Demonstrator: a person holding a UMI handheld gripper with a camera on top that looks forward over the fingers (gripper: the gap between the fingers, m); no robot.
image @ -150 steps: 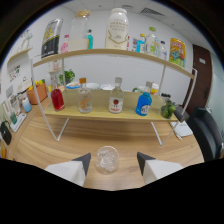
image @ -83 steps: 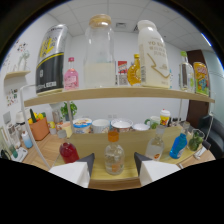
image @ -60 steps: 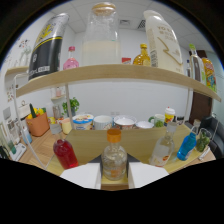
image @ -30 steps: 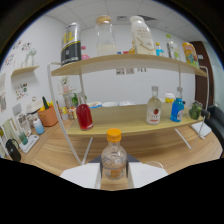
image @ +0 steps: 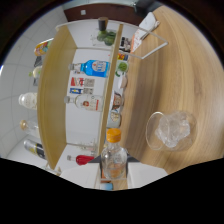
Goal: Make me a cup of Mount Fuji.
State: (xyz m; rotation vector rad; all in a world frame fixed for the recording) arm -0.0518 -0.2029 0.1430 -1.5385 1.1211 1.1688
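A small clear bottle with an orange cap (image: 114, 159) stands between my fingers, and my gripper (image: 114, 174) is shut on its body. The view is rolled about a quarter turn, so the bottle lies tipped sideways relative to the table. Its cap (image: 114, 135) points ahead of the fingers. A clear glass filled with ice (image: 172, 130) rests on the wooden table (image: 160, 75), just beyond and to one side of the bottle's cap. The bottle's lower part is hidden between the white fingers (image: 82, 175).
The two-tier wooden shelf (image: 111, 80) stands beyond the bottle. It carries a blue bottle (image: 95, 67), a clear bottle with a red label (image: 86, 102), a red bottle (image: 85, 159), small bowls (image: 116, 101) and a green plant (image: 106, 36). More bottles line the upper tier (image: 29, 100).
The gripper has rolled about a quarter turn with the bottle in it, tipping it sideways. The glass of ice has come into view beside the cap.
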